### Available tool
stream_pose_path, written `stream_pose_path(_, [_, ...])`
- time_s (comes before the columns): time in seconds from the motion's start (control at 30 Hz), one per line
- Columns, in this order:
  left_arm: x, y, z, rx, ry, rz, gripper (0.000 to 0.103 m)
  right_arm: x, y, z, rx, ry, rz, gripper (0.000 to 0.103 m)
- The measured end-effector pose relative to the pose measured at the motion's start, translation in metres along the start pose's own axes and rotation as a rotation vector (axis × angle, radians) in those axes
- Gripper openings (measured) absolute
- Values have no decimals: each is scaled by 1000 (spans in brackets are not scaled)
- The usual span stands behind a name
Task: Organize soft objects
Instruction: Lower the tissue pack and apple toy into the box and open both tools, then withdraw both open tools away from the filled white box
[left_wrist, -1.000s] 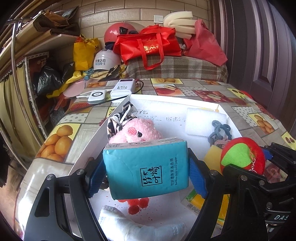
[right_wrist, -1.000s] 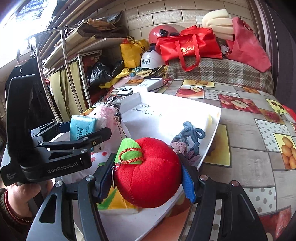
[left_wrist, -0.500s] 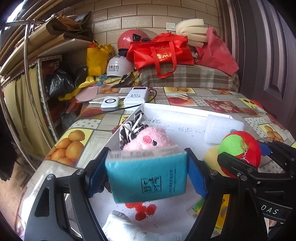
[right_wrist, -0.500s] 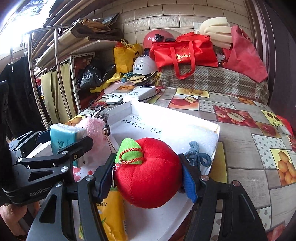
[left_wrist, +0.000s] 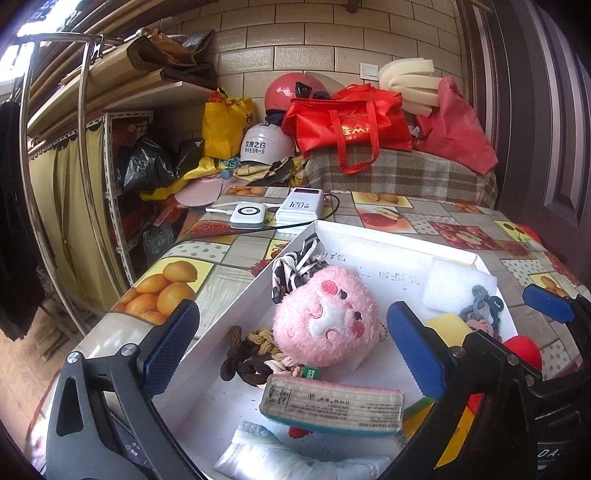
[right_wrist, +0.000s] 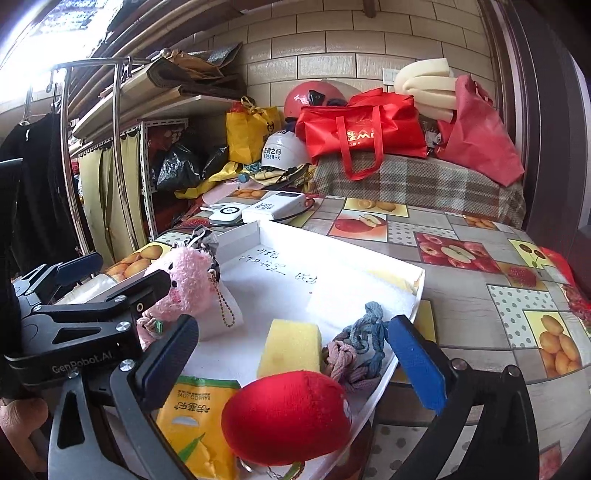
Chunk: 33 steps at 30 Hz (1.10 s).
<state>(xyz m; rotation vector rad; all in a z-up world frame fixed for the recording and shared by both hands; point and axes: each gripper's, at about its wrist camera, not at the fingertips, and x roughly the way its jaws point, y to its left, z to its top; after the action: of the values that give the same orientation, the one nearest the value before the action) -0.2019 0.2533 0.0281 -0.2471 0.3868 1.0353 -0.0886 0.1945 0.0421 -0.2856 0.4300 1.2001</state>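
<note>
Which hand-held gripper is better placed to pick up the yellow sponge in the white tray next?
Right, probably. The yellow sponge lies just ahead of the right hand-held gripper, whose jaws are opening, empty. The left hand-held gripper faces the pink plush.

Free room: bare tray floor (left_wrist: 373, 258) at 12 o'clock, far half, only handwriting seen there. Open tablecloth (right_wrist: 476, 314) at 2–3 o'clock of right gripper (right_wrist: 293, 354), nothing stood on it.

Obstacles: pink plush (left_wrist: 327, 314) dead centre btwn left gripper (left_wrist: 291, 350) pads, jaws opening, nothing pressed. Tissue pack (left_wrist: 332, 406) at 6, braided cords (left_wrist: 251, 354) at 8. White foam (left_wrist: 456, 284) + yellow sponge (right_wrist: 290, 347) at 1–2. Red plush apple (right_wrist: 288, 417) at 6 under right gripper, jaws opening. Left gripper body blocks 9 o'clock side in right wrist view. Power banks (left_wrist: 280, 212) past tray far wall.
</note>
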Motion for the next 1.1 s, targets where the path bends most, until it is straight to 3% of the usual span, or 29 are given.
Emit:
stream_pose_path(0.6, [-18,-13,-7,33,-44,25,103,-17,1,-10,0,-12,-29,103])
stream_pose_path(0.93, [-43,-37,-23,31,0,-9,103,-48,-12,-26,30,-20,-35,103])
stream_pose_path(1.1, [-64,-57,-32,71,-20,-27,103,-74,-17,-37,2,-47,-77,103])
